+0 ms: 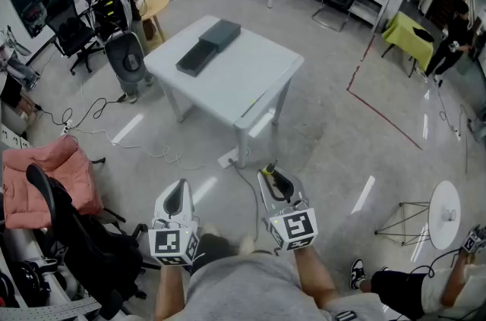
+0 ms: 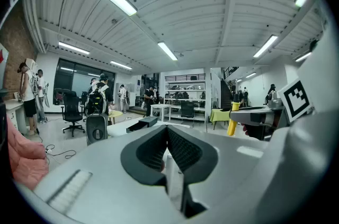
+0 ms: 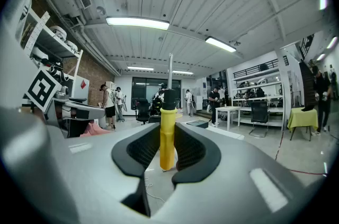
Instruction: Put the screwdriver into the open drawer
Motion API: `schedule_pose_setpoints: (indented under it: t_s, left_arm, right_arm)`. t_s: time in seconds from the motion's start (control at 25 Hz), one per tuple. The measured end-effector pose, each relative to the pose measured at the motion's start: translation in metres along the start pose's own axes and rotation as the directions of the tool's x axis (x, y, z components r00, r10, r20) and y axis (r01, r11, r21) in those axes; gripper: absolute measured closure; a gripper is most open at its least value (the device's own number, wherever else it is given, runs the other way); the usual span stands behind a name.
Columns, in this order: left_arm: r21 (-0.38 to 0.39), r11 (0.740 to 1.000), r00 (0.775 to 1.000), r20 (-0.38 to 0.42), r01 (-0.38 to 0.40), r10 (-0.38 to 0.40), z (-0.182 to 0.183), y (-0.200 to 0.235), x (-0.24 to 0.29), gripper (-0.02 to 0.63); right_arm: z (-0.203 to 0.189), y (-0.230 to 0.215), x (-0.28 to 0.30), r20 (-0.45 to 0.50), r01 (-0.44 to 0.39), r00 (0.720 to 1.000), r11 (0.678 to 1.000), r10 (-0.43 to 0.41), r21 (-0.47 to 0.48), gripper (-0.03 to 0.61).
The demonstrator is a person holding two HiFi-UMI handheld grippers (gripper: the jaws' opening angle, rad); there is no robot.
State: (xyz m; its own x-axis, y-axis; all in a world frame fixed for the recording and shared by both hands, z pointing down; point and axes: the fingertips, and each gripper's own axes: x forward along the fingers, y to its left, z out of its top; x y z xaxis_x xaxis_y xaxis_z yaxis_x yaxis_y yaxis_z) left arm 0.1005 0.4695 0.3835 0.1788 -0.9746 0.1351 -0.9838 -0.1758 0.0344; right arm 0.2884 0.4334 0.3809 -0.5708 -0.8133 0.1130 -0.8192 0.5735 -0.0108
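The white desk (image 1: 254, 77) stands well ahead of both your tools, across a stretch of bare floor, and on its far part sits the dark drawer unit (image 1: 220, 33) with what looks like its open drawer (image 1: 196, 58) pulled out toward the left tool's side. Your left tool (image 2: 167, 135) has its pads pressed together with nothing between them, and it is held nearly level beside the other. Your right tool (image 1: 276, 183) is pinching the screwdriver (image 3: 167, 133), so the task's thing is already in that tool, far from the drawer. It stands upright across the pads, with the yellow handle between them, a dark collar above and the thin metal shaft rising past the tips. Judge it as light and fully stiff: nothing about it should bend or crush. The handle looks like smooth hard plastic, so it may swivel between the pads if you swing the tool quickly, and the long shaft would help it tip. The hold on the thick part of the handle seems the right place; the shaft is too thin and slick to pinch surely. The handle's lower end hangs a little below the pads.
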Motion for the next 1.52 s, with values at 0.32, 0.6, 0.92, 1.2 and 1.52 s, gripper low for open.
schedule_pose_setpoints:
  t_s: [0.32, 0.6, 0.92, 1.2, 1.52]
  left_arm:
    - [-0.004, 1.0, 1.0, 0.004, -0.013, 0.013, -0.002, 0.0, -0.003, 0.603]
    - [-0.007, 0.999, 0.999, 0.012, -0.031, 0.031, 0.002, 0.003, -0.009, 0.603]
    - [-0.006, 0.998, 0.998, 0.016, -0.066, 0.066, 0.004, 0.019, -0.009, 0.603]
    - [-0.01, 0.996, 0.996, 0.018, -0.083, 0.083, 0.007, 0.062, 0.018, 0.603]
    - [-0.017, 0.997, 0.997, 0.008, -0.074, 0.074, 0.019, 0.135, 0.086, 0.603]
  right_arm:
    - [-0.002, 0.003, 0.001, 0.004, -0.024, 1.0, 1.0, 0.024, 0.014, 0.494]
    - [0.0, 0.008, 0.004, 0.004, -0.057, 0.998, 0.998, 0.057, 0.02, 0.493]
    - [0.002, 0.018, 0.024, 0.005, -0.109, 0.994, 0.993, 0.109, 0.041, 0.492]
    - [0.003, 0.028, 0.074, -0.006, -0.129, 0.992, 0.991, 0.129, 0.042, 0.492]
    - [0.011, 0.035, 0.166, -0.028, -0.127, 0.991, 0.991, 0.128, 0.05, 0.493]
